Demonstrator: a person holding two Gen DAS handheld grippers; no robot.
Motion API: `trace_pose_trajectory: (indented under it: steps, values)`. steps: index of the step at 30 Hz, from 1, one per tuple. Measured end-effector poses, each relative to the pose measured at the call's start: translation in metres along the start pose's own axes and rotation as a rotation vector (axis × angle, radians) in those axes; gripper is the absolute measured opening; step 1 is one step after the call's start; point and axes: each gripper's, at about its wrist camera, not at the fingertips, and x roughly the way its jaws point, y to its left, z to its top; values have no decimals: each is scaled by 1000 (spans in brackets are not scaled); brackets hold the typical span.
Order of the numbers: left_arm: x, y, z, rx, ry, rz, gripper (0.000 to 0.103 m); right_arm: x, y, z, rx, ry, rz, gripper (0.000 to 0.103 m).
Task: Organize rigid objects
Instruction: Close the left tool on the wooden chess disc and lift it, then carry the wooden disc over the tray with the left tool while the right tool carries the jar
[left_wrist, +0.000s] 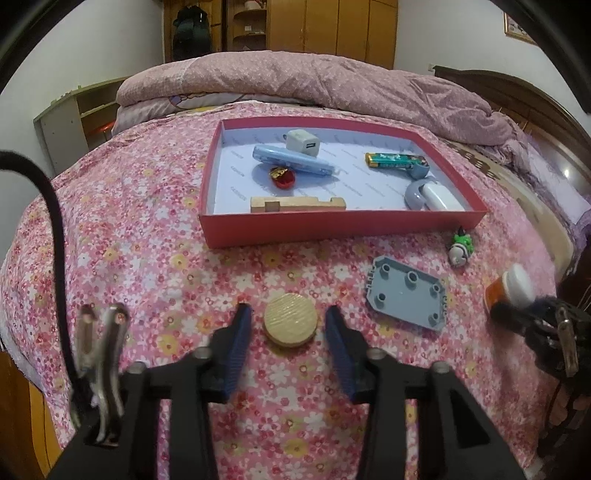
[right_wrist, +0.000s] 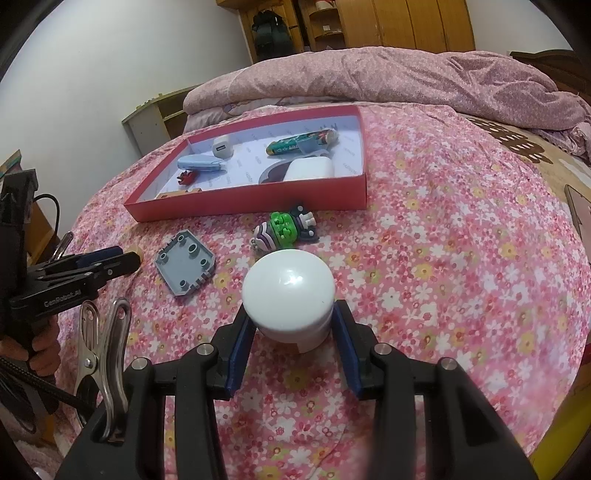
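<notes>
Disc (left_wrist: 290, 325) lying on bed (left_wrist: 147, 258) between left gripper (left_wrist: 289, 332) fingers, untouched, red box (left_wrist: 332, 225) at twelve o'clock. Right gripper (right_wrist: 293, 328) clamping white-capped bottle (right_wrist: 290, 291); orange body showing only in left view.

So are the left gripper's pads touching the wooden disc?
Apart. Left wrist view: the wooden disc lies between the left gripper pads, with floral sheet visible on both sides.

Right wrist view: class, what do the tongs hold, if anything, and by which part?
The right tongs hold the white-capped bottle, with one pad pressed on each side of its cap.
</notes>
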Motion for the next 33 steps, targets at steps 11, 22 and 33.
trace_pose_trajectory:
  steps: [11,22,33]
  values:
    - [-5,4,7,-20,-22,-19,33,0,-1,0,6,-2,7,43]
    - [-6,14,55,-14,-87,0,33,0,0,5,6,5,21,43]
    - [30,22,93,-35,-81,23,33,0,5,20,-22,-2,20,43]
